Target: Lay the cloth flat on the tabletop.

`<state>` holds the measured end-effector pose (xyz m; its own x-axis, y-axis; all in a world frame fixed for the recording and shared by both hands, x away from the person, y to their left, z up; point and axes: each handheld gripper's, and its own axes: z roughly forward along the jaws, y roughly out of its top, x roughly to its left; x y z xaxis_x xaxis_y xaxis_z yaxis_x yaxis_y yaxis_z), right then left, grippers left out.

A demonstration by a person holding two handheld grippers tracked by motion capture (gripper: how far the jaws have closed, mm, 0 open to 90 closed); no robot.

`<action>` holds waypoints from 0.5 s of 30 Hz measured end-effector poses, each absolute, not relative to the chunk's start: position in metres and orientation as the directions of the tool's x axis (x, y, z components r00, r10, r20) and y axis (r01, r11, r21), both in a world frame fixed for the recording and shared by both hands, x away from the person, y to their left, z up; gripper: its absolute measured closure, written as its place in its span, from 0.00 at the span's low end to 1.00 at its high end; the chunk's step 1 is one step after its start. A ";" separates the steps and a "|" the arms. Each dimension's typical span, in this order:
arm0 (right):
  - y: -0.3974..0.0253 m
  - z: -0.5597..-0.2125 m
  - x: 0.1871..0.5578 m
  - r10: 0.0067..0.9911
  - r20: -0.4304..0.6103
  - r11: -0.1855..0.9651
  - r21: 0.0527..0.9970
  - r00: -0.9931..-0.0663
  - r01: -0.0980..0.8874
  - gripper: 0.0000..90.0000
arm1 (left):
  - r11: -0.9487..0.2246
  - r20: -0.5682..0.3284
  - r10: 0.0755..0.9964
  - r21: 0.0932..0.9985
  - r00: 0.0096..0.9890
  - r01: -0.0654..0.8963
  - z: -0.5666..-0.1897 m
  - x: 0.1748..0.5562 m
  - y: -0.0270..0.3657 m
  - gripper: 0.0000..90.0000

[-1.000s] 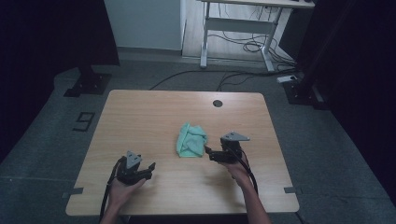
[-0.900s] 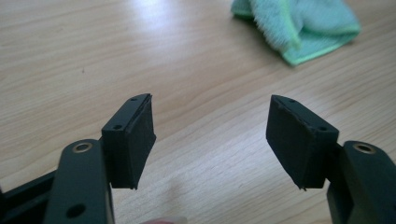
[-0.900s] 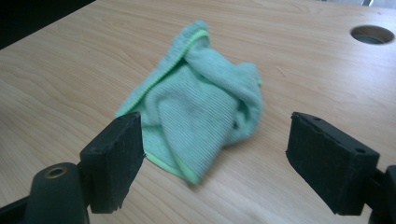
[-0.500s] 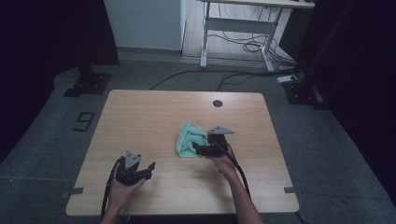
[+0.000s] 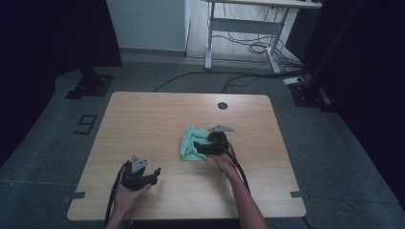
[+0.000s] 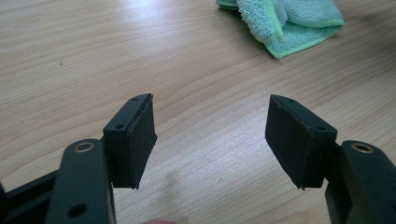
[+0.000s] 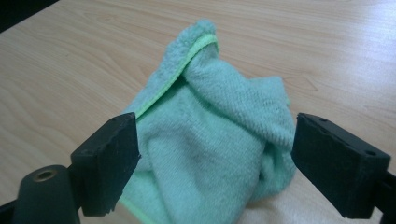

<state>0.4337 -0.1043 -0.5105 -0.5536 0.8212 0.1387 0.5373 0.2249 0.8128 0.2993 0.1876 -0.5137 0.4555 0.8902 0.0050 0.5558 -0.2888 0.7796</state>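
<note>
Green crumpled cloth (image 7: 210,149) lies between the right gripper's (image 7: 215,168) spread jaws on the wooden table (image 5: 143,119); the left gripper (image 6: 210,140) hovers apart, jaws spread.

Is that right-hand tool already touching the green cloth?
Cannot tell. In the right gripper view the right tool stands open with its jaws on either side of the crumpled green cloth, but neither contact nor a gap shows plainly.
</note>
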 end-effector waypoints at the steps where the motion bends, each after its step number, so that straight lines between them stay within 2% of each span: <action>1: -0.104 -0.510 0.436 0.819 0.134 0.231 0.813 -0.557 0.535 0.16 | -0.292 0.006 0.889 0.779 0.459 0.555 -0.514 0.299 0.187 0.37; 15: -0.095 -0.517 0.455 0.826 0.148 0.226 0.798 -0.545 0.558 0.15 | -0.307 0.009 0.882 0.768 0.471 0.561 -0.517 0.301 0.187 0.35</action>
